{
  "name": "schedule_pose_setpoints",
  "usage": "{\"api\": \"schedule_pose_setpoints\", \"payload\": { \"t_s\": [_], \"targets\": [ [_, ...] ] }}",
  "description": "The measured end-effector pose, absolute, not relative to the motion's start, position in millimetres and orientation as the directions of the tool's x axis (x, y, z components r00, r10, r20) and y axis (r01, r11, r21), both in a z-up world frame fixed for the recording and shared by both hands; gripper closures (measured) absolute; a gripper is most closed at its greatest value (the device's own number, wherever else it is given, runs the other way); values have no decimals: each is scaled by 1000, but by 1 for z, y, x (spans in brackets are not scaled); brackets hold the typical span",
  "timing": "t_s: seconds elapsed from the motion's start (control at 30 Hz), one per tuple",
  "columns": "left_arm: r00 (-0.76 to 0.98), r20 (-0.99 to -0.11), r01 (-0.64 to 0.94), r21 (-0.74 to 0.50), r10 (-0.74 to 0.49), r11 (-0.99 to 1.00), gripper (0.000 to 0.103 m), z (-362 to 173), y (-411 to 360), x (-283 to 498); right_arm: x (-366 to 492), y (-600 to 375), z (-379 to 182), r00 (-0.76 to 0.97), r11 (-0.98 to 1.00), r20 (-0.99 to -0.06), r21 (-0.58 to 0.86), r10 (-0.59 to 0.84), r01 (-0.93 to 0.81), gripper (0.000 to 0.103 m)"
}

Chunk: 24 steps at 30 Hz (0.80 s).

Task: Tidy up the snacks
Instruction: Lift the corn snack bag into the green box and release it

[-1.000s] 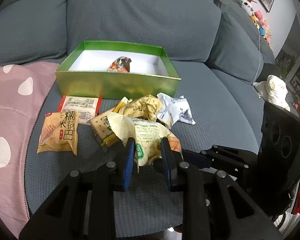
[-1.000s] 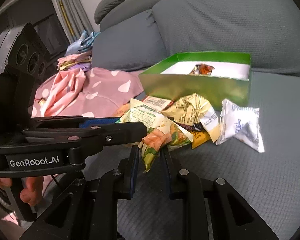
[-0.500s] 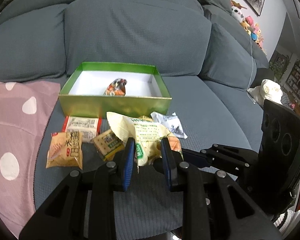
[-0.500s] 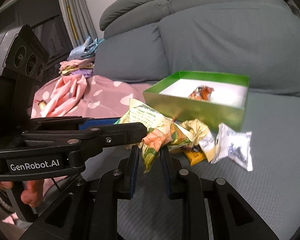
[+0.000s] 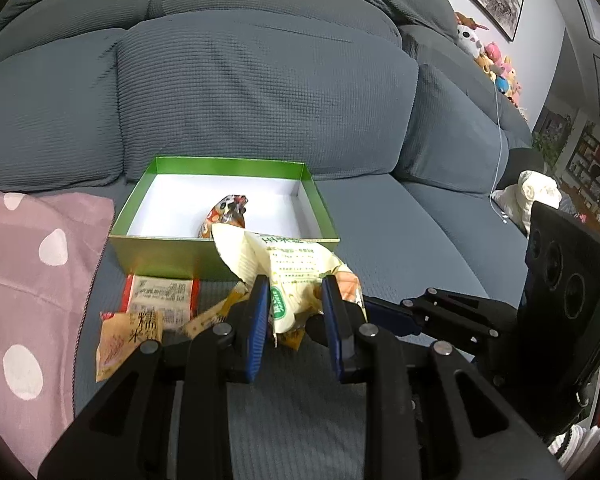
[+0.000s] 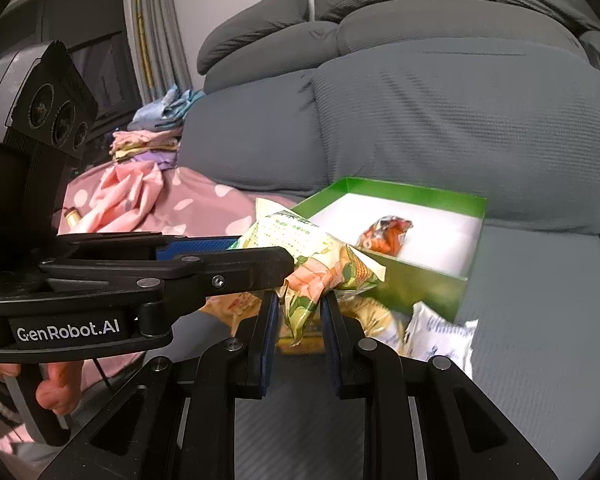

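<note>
**Both grippers hauling one snack bag to the box**

Lifted higher than a second ago, the pale green snack bag (image 5: 288,276) now hangs just in front of the green box (image 5: 172,254), clear of the packets left on the sofa seat (image 5: 400,240). Left gripper (image 5: 294,304) is clamped on one end, right gripper (image 6: 298,312) pinches the other, probably so the floppy bag doesn't sag. One orange snack (image 5: 226,216) already sits inside.
</note>
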State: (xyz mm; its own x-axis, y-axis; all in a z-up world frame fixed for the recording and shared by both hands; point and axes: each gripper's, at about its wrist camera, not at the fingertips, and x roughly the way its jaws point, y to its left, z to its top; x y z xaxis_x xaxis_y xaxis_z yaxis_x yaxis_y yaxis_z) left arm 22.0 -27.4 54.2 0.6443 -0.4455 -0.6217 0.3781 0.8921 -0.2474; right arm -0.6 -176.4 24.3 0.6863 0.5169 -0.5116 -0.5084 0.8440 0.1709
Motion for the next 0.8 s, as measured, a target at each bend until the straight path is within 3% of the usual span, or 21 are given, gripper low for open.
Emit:
{"api": "schedule_pose_setpoints", "payload": {
  "t_s": [0.8],
  "targets": [
    [623,-624,389,-276,-472,879,80,48,-47,109,80,-195,21,717,877,-521,154,463,-454,79]
  ]
}}
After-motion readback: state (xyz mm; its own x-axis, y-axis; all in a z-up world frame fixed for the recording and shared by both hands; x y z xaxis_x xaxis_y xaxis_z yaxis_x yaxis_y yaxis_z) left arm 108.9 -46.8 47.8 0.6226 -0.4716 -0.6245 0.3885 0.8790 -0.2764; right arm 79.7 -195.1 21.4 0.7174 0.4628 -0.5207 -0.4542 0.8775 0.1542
